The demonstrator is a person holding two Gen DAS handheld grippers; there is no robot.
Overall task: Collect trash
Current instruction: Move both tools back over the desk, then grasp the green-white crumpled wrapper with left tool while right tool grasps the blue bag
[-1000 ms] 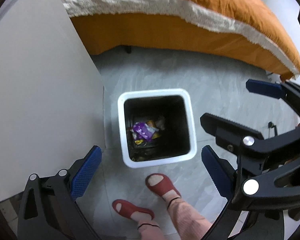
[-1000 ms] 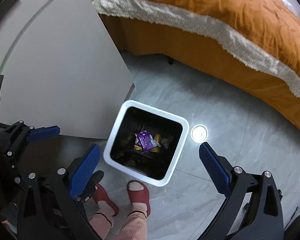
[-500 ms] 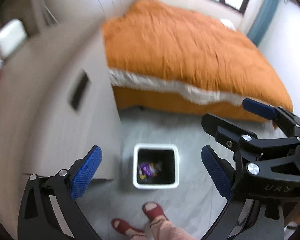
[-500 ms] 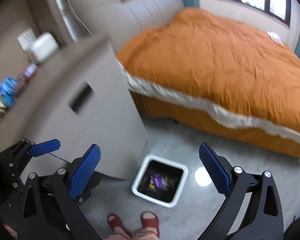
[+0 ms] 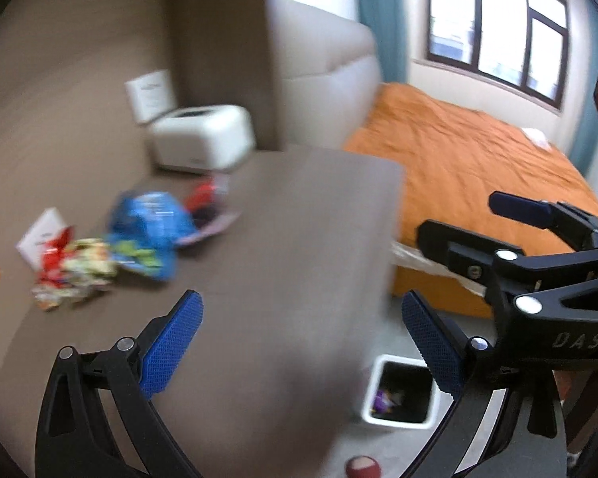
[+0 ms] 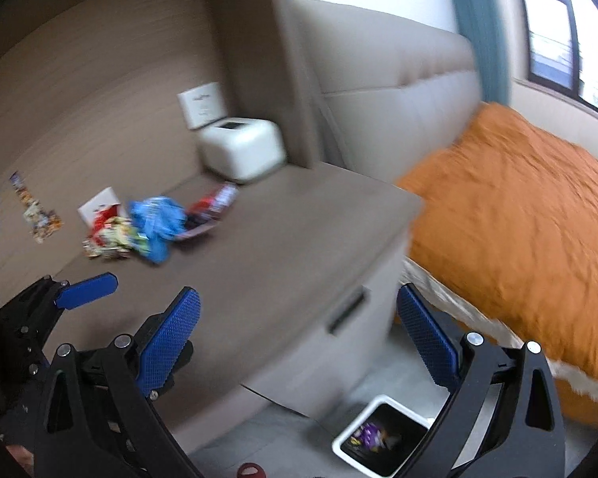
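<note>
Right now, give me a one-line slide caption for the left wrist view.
Open left gripper faces snack wrappers on the bedside cabinet; open right gripper alongside, trash bin on the floor below.

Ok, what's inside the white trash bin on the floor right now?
The white trash bin holds a purple wrapper on top of a few other blurred scraps. Its dark walls hide most of the bottom, so anything deeper cannot be seen. More wrappers remain on the nightstand.

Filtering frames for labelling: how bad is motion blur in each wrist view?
Left wrist: heavy smear on the crumpled blue snack bag and grey cabinet top; its own left tongs sharp. Right wrist: same smear, orange bedspread streaked; right tongs crisp.
</note>
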